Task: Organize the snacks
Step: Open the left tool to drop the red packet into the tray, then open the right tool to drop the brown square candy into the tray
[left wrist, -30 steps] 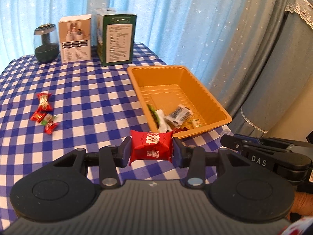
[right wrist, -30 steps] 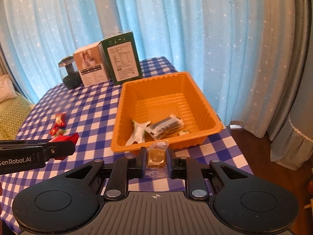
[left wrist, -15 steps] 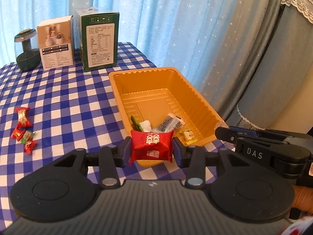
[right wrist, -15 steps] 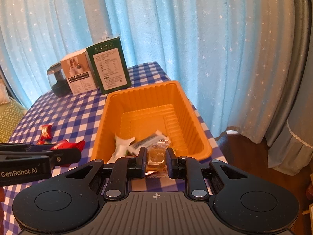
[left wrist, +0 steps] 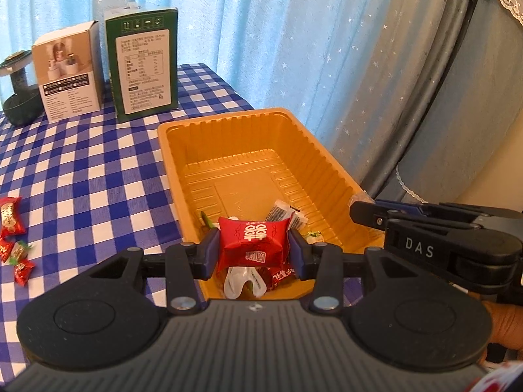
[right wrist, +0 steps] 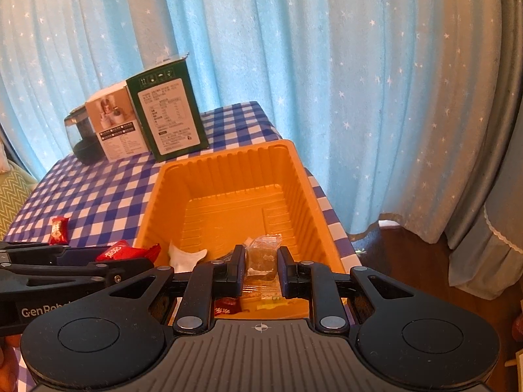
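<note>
- Directly over the near end of the orange tray, the left claw stays clamped on a red snack packet, long axis across the pads
- Beside it, the right claw pinches a clear-wrapped candy above the same tray; release drops both in

1. Orange tray: ribbed, glossy moulded plastic.
2. Red snack packet: shiny, crinkled foil-like wrapper.
3. Clear-wrapped snack: transparent, glossy film.
4. Checked tablecloth: matt woven cloth.
5. Green box: smooth printed cardboard.
6. Star-patterned curtain: thin, translucent cloth.
</note>
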